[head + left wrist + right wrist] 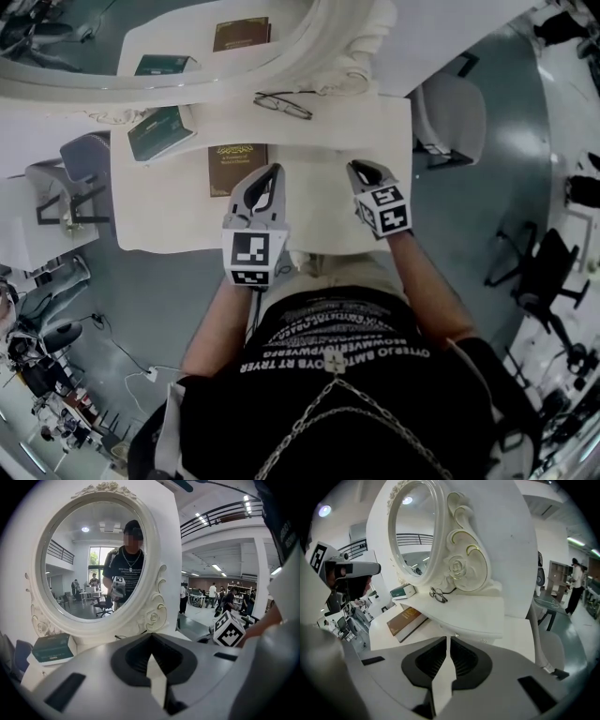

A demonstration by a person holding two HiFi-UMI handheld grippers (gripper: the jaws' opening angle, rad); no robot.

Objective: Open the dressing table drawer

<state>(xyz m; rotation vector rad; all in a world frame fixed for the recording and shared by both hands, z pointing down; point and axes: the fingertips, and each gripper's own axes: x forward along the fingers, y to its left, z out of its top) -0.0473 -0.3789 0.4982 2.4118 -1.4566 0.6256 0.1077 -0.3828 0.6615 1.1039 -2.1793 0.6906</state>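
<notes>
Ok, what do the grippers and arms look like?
The left gripper and right gripper have light grey shells that taper to a point, with dark ribbed pads inside. Each carries a white cube with black square markers. The arms are bare below a black short-sleeved shirt with white print.

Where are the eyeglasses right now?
In the head view the eyeglasses lie on the raised shelf at the foot of the mirror, right of the green book and beyond the brown book.
</notes>
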